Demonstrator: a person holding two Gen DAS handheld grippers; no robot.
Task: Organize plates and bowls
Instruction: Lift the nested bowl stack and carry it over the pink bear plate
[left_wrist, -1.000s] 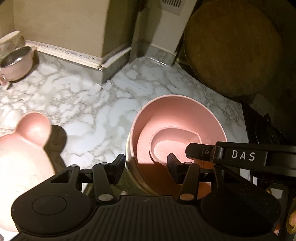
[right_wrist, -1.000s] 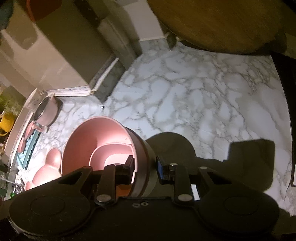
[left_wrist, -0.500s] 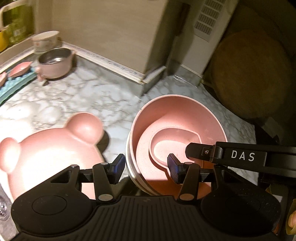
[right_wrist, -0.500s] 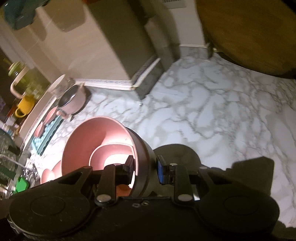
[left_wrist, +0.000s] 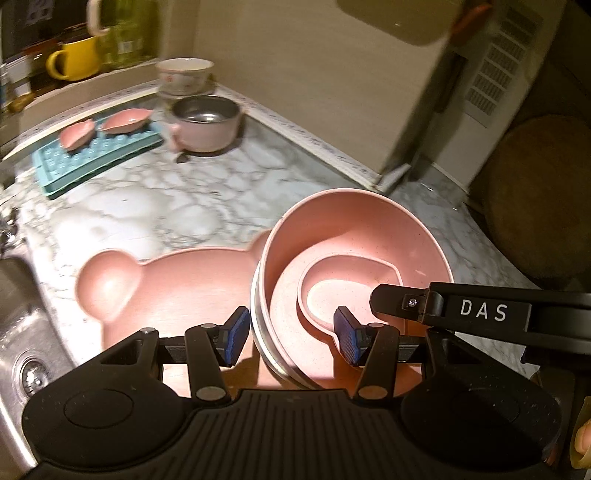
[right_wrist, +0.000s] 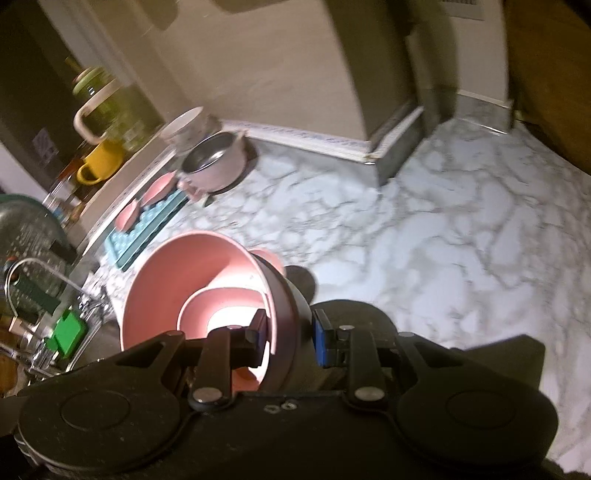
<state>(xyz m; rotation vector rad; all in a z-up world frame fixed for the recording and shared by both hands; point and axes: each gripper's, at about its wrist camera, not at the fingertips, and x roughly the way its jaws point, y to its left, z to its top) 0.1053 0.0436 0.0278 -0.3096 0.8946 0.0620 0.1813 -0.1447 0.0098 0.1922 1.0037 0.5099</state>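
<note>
A stack of pink bowls with a small pink dish inside hangs above the counter, held from two sides. My left gripper straddles its near rim with a gap, so it looks open. My right gripper is shut on the bowls' right wall; the same stack shows in the right wrist view. A pink bear-shaped plate lies on the marble counter just under and left of the bowls.
At the back stand a pink pot with a steel inside, a white floral bowl, and a blue mat with two pink leaf dishes. A yellow mug sits on the ledge. The sink is at left, a round wooden board at right.
Both grippers have carried the bowl stack to the left, away from the wooden board. The bear plate, the pot and the blue mat have come into view; the bowls now overlap the bear plate.
</note>
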